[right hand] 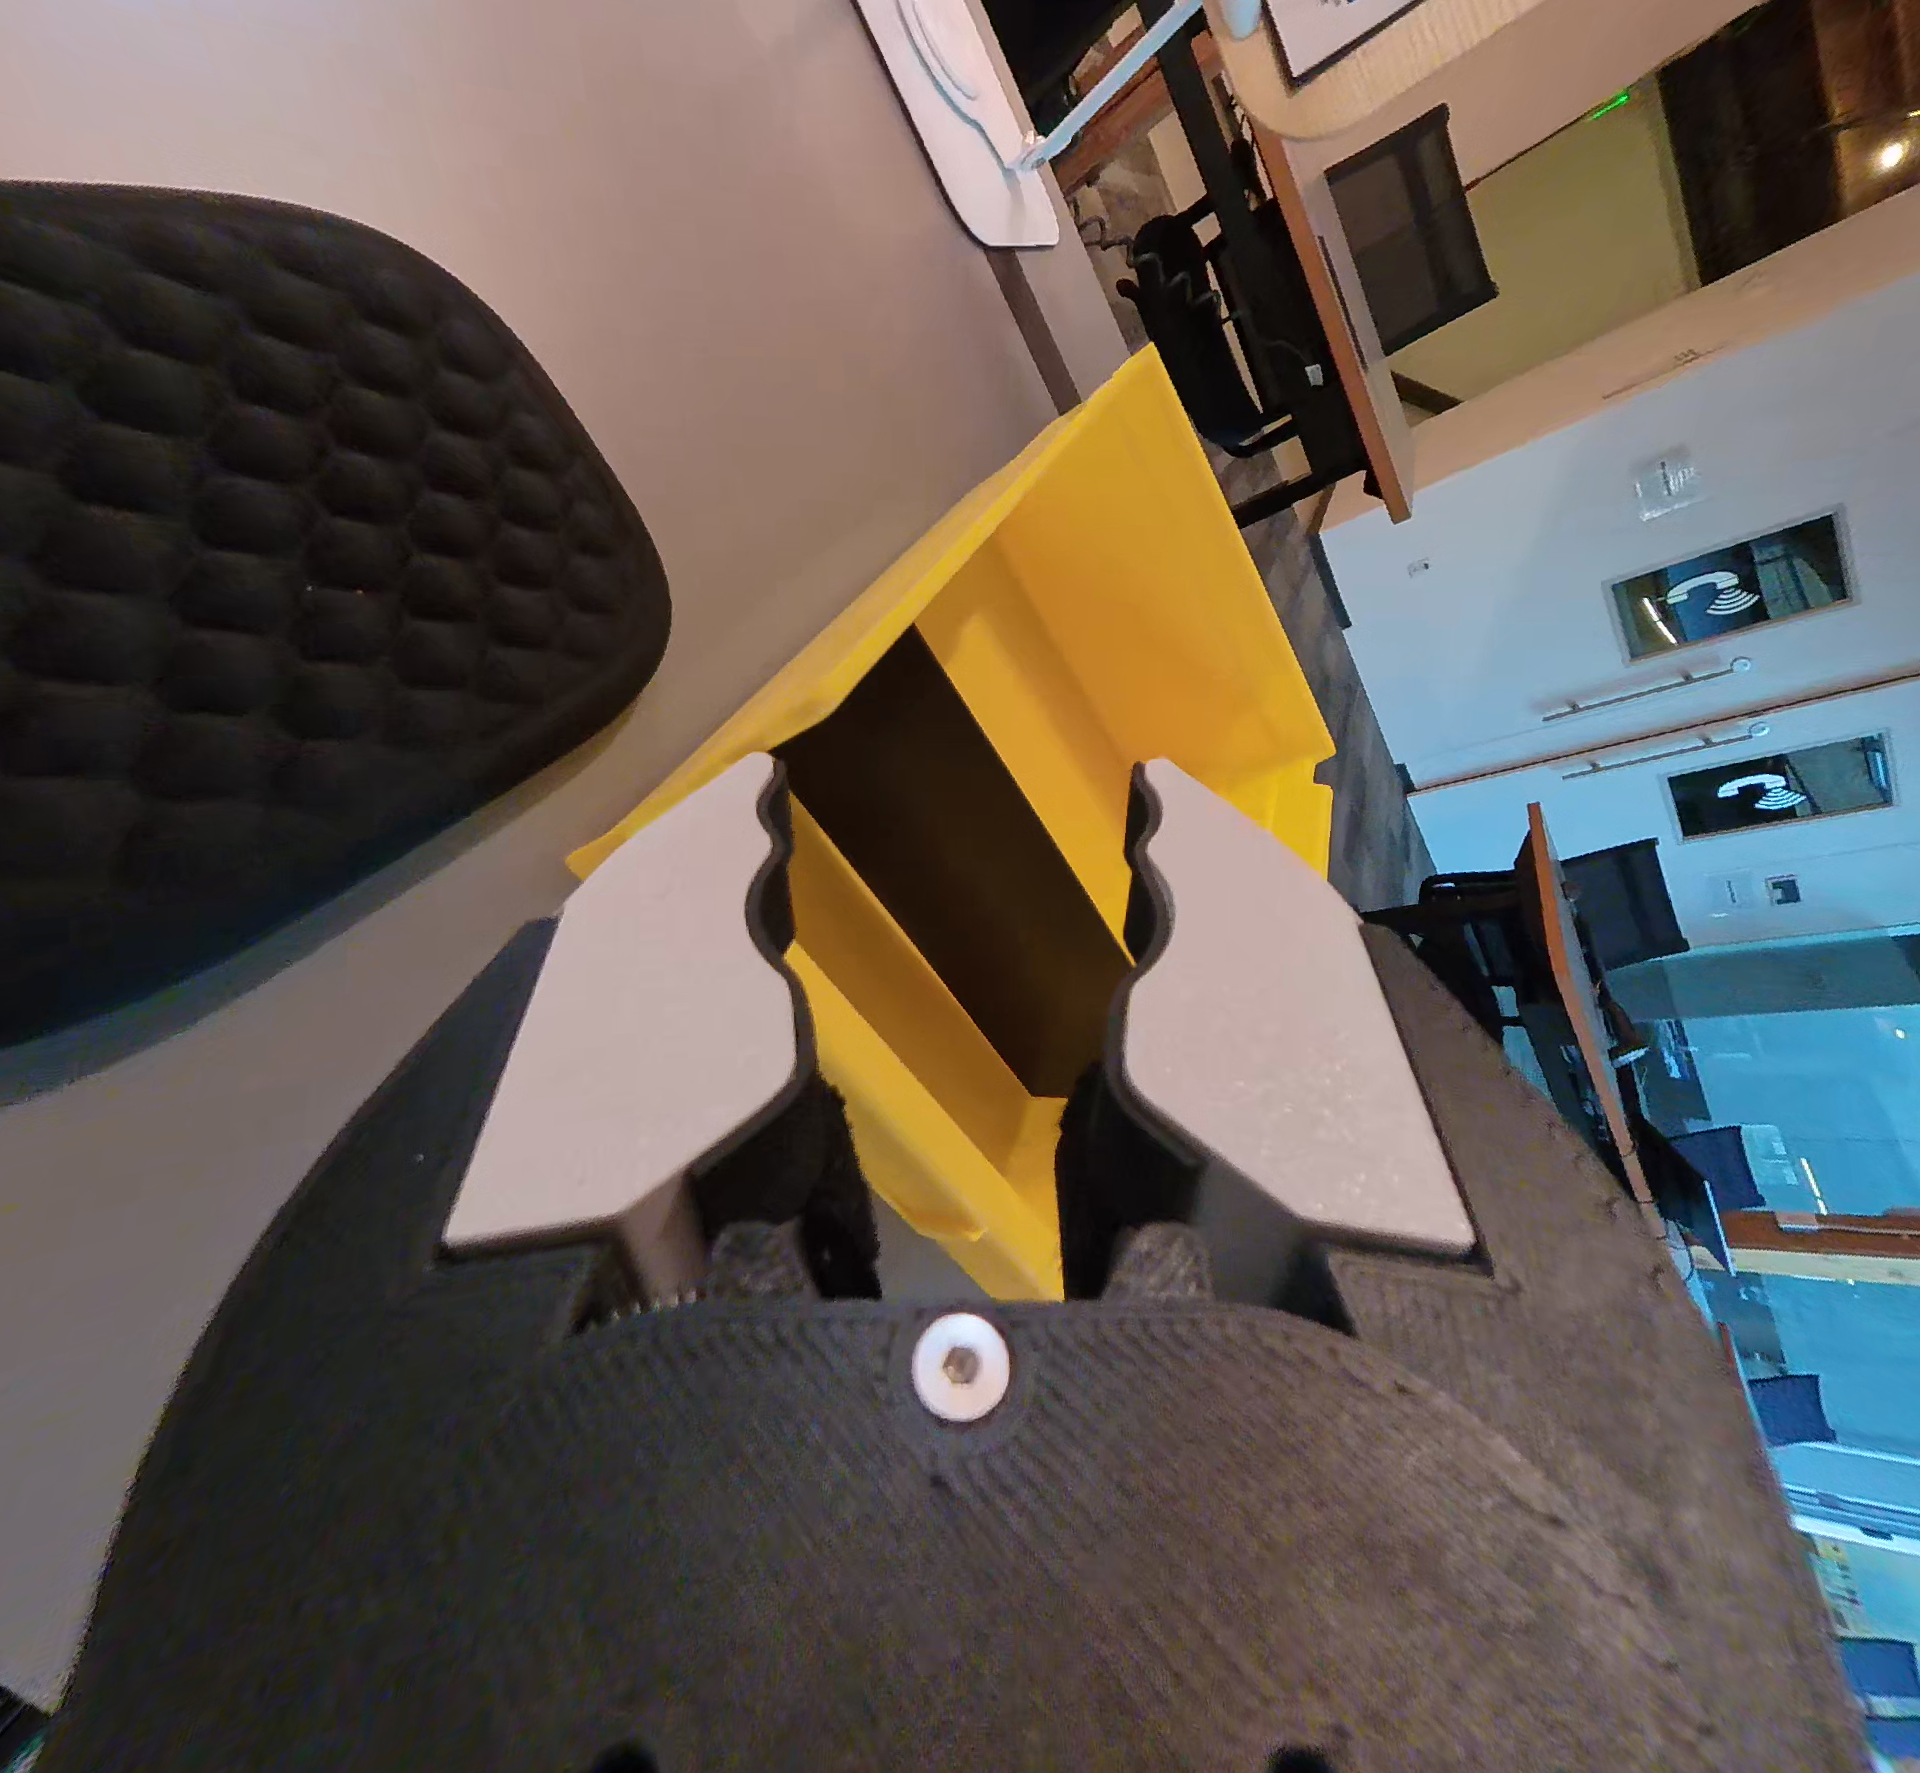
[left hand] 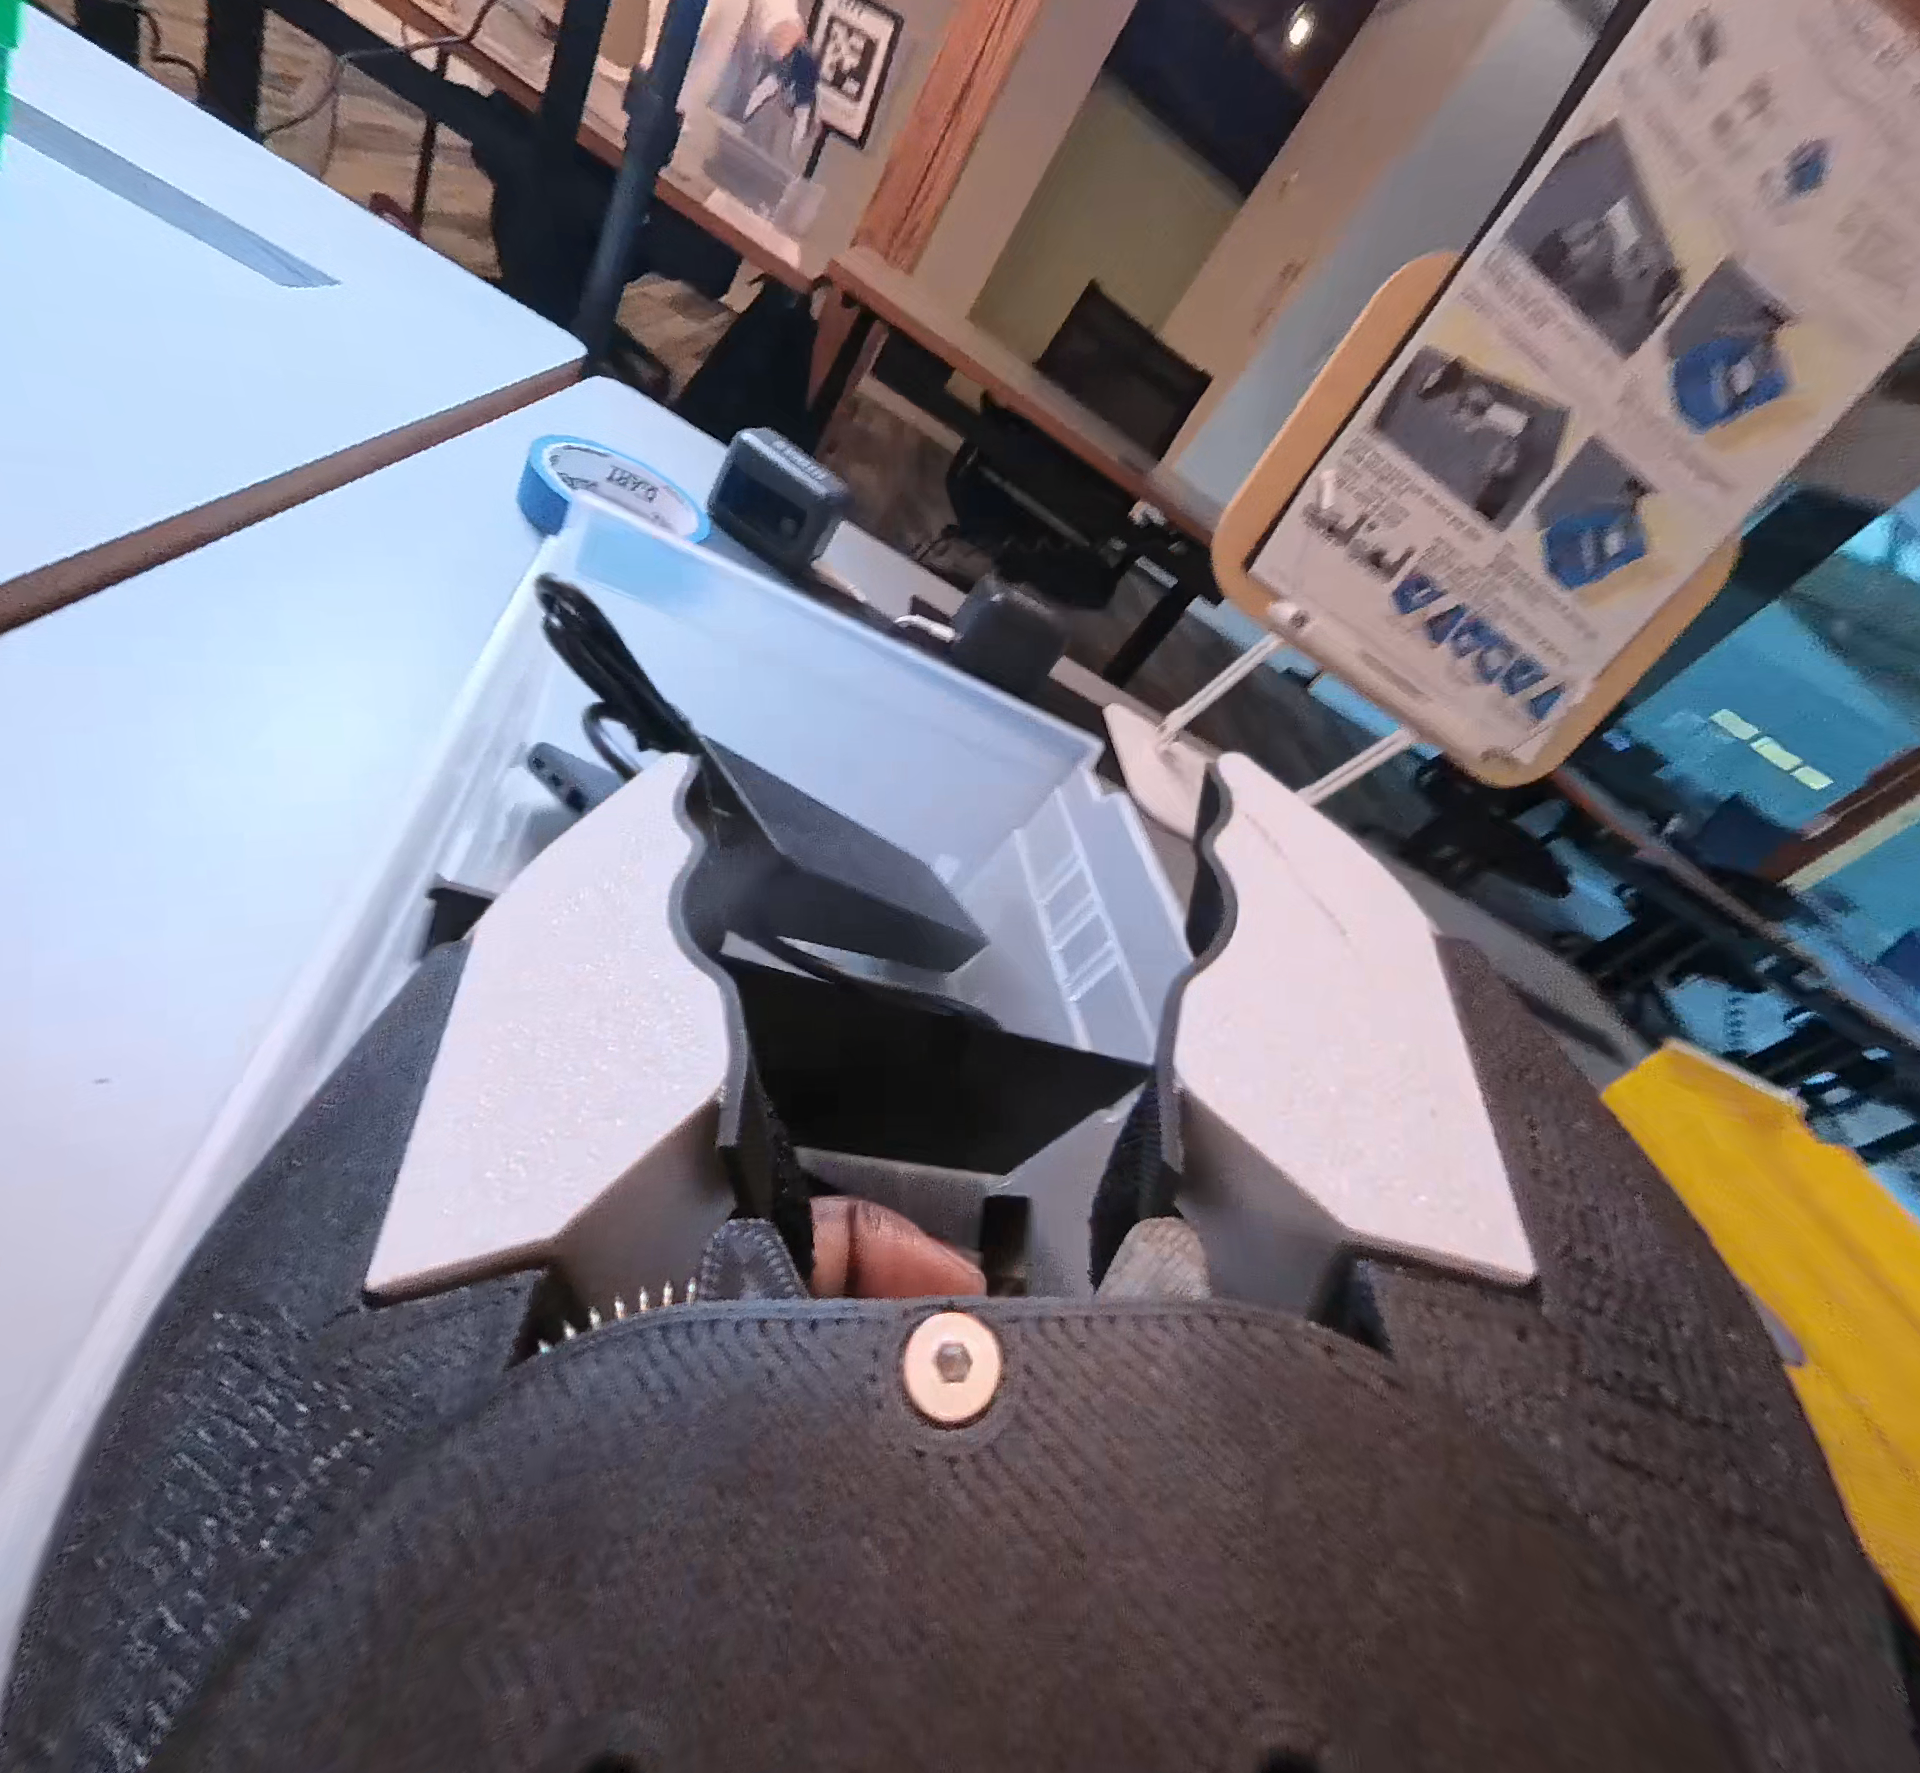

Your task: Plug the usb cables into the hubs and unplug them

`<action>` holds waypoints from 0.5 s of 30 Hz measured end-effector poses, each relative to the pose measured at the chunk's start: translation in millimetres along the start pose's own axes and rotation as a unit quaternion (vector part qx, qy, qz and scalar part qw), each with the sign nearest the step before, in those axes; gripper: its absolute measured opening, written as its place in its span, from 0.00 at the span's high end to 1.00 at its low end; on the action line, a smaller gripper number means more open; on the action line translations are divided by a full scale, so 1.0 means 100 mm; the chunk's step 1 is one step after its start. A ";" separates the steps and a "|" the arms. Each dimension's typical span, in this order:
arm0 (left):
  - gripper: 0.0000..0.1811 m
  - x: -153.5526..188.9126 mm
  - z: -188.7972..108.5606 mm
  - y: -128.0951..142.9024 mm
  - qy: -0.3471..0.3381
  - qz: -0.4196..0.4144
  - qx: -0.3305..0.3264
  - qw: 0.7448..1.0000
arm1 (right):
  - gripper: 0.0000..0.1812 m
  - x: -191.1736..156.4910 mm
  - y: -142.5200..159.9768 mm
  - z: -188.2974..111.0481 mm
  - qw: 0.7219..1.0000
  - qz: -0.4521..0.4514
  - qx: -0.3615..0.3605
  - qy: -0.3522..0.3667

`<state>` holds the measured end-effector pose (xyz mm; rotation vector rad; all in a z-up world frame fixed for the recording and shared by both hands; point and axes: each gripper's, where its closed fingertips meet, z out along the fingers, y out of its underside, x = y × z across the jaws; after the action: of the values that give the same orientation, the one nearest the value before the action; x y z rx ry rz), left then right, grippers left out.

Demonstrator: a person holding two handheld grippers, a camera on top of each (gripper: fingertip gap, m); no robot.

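Note:
In the left wrist view my left gripper (left hand: 951, 778) is open and hangs over a translucent white bin (left hand: 831, 663). In the bin a flat black hub (left hand: 842, 861) lies tilted, close by my left finger. A black cable (left hand: 613, 674) and a grey hub (left hand: 561, 773) lie farther in. More black pieces lie under the jaws. In the right wrist view my right gripper (right hand: 956, 773) is open over a yellow bin (right hand: 1122, 601). A long flat black block (right hand: 935, 840) lies in the bin, between the fingers. I cannot tell whether either gripper touches anything.
A blue tape roll (left hand: 613, 487) and a small black box (left hand: 779, 497) sit behind the white bin. A sign board on a white stand (left hand: 1507, 373) is at the right, and its base shows in the right wrist view (right hand: 966, 61). A black padded mat (right hand: 260, 580) lies left of the yellow bin (left hand: 1787, 1235). Left tips to right tips: about 65 centimeters.

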<state>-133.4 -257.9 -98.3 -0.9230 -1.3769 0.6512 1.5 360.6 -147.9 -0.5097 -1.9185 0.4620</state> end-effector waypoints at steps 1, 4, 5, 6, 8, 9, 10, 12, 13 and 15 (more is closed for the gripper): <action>0.51 -0.05 0.03 0.02 -0.014 0.015 -0.011 1.000 | 0.66 0.00 -0.01 0.01 1.000 -0.001 0.001 0.000; 0.51 -0.17 0.14 0.11 -0.049 0.042 -0.051 0.997 | 0.66 -0.02 -0.01 0.02 1.000 -0.005 -0.002 0.002; 0.51 -0.22 0.18 0.15 -0.062 0.048 -0.069 0.995 | 0.66 -0.02 -0.01 0.02 1.000 -0.006 -0.002 0.002; 0.50 -0.28 0.22 0.18 -0.077 0.058 -0.087 0.991 | 0.66 -0.02 -0.01 0.02 1.000 -0.006 -0.003 0.002; 0.50 -0.40 0.28 0.24 -0.109 0.081 -0.126 0.983 | 0.66 -0.01 0.00 0.02 1.000 -0.007 -0.004 0.004; 0.51 -0.44 0.31 0.27 -0.117 0.087 -0.148 0.978 | 0.66 -0.01 -0.01 0.01 1.000 -0.007 -0.003 0.005; 0.51 -0.45 0.34 0.30 -0.118 0.091 -0.170 0.974 | 0.66 0.00 -0.01 0.01 1.000 -0.007 -0.003 0.007; 0.55 -0.47 0.39 0.39 -0.115 0.100 -0.220 0.964 | 0.67 0.01 -0.01 0.01 1.000 -0.004 0.001 0.010; 0.56 -0.49 0.41 0.45 -0.116 0.108 -0.244 0.957 | 0.67 0.01 -0.01 0.01 1.000 -0.003 0.001 0.011; 0.59 -0.56 0.43 0.55 -0.122 0.118 -0.286 0.943 | 0.67 0.00 0.00 0.02 1.000 -0.001 0.001 0.011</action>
<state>-175.0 -270.1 -176.5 -1.5283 -1.7372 0.5640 -0.4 360.6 -149.2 -0.5088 -1.8979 0.4543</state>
